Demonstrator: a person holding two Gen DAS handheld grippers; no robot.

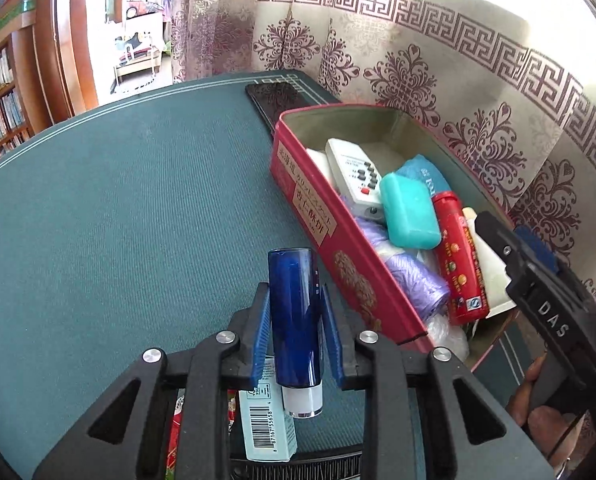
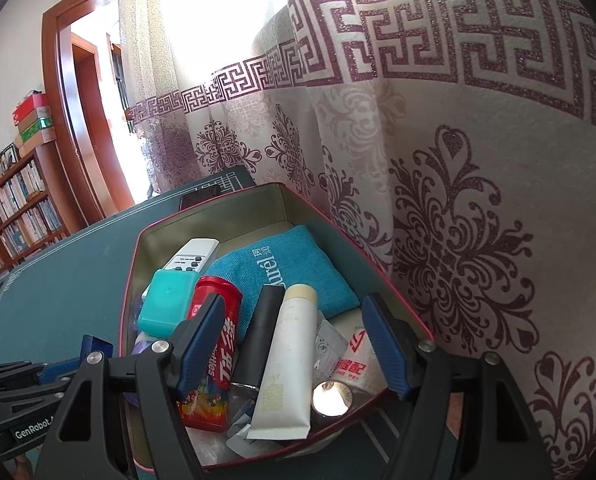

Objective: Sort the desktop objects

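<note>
My left gripper is shut on a dark blue bottle with a white cap, held above the green table just left of the red tin box. The tin holds a white remote, a teal soap case, a red tube and a purple bag roll. My right gripper is open and empty, hovering over the tin, above a cream tube, a black tube and the red tube. The right gripper also shows at the tin's right side in the left wrist view.
A pale blue barcoded box and a red packet lie on the table under my left gripper. A dark patterned flat case lies beyond the tin. A patterned curtain hangs right behind it. A teal cloth pouch fills the tin's back.
</note>
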